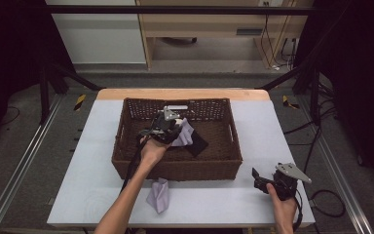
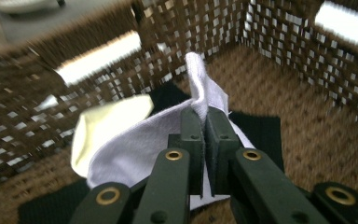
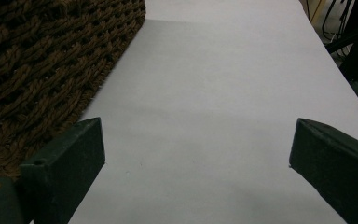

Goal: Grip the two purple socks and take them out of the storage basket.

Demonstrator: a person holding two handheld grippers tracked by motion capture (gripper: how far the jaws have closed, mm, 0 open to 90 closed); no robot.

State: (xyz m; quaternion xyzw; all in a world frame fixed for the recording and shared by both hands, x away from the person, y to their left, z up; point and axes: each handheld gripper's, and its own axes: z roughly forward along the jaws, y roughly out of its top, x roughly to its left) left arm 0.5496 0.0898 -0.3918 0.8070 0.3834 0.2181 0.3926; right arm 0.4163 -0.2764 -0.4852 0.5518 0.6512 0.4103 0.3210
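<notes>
The left gripper [image 2: 204,140] is pressed together on a pale sock [image 2: 135,140] inside the wicker basket [image 1: 126,161] at frame centre. The right gripper [image 3: 196,154] is held spread over the table [image 3: 223,93] at lower right. Another sock [image 1: 158,195] is seen below the basket.

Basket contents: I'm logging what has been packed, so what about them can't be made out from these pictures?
- High view: left gripper and hand cover part of the lavender sock and black cloth in the basket.
- Left gripper view: the jaws hide the sock's lower edge; the wicker is motion-blurred.
- Right gripper view: the basket's outer wall hides its inside.
</notes>
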